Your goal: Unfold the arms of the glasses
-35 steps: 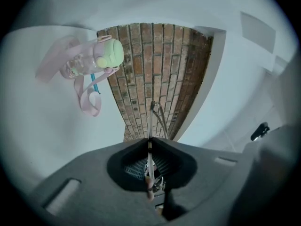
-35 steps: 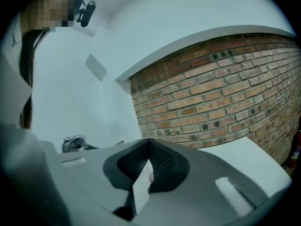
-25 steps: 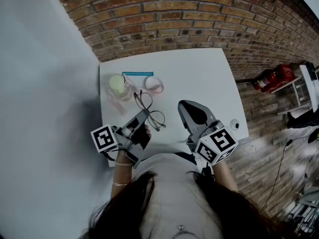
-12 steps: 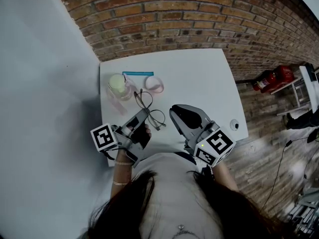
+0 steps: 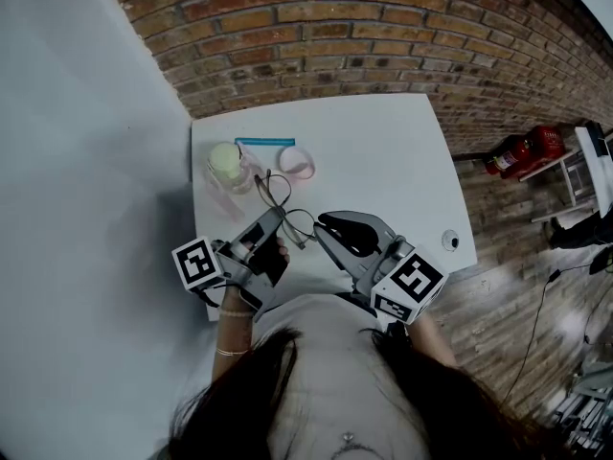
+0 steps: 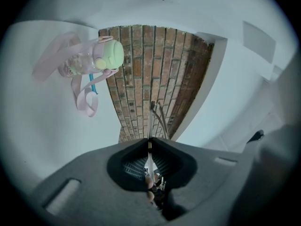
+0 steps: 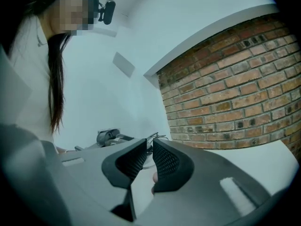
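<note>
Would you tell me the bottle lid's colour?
Pale green; the lid shows best in the left gripper view.

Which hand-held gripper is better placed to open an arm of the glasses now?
The right hand-held gripper: its jaws are apart, empty, near the glasses. The left hand-held gripper is shut on them.

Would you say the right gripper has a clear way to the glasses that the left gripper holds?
Likely yes: the right gripper, jaws slightly apart, points at the glasses from close by with nothing between them; the left gripper holds them clamped.
</note>
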`<state>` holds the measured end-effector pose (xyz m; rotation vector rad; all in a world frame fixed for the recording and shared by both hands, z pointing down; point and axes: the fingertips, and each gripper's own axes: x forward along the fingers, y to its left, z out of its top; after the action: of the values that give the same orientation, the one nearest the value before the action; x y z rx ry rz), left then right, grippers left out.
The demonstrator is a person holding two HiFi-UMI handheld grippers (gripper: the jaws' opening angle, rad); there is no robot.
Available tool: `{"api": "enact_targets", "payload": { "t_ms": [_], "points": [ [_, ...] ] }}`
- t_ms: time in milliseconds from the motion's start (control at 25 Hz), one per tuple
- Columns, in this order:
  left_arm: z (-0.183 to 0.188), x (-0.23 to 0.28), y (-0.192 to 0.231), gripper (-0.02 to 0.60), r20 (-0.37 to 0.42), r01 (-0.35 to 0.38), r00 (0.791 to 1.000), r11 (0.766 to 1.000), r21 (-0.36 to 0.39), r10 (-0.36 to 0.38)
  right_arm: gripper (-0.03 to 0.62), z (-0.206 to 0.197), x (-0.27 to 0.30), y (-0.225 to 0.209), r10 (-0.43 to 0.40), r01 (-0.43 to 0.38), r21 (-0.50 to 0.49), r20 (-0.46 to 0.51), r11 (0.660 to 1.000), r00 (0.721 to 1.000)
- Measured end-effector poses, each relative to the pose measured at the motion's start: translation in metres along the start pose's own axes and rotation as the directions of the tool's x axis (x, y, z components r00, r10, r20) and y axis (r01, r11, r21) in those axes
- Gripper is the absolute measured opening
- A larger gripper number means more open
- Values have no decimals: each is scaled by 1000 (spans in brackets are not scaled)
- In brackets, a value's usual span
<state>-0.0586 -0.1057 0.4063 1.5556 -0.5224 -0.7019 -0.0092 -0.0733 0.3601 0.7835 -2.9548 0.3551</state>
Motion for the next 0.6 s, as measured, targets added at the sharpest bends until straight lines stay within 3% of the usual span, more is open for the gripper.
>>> {"api": "enact_targets", "payload": {
  "t_ms": [600],
  "points": [
    [6, -1, -2, 23, 22, 17, 1000, 999, -42, -16, 44, -16, 7, 17, 94, -96, -23, -79, 995, 992]
  ]
}}
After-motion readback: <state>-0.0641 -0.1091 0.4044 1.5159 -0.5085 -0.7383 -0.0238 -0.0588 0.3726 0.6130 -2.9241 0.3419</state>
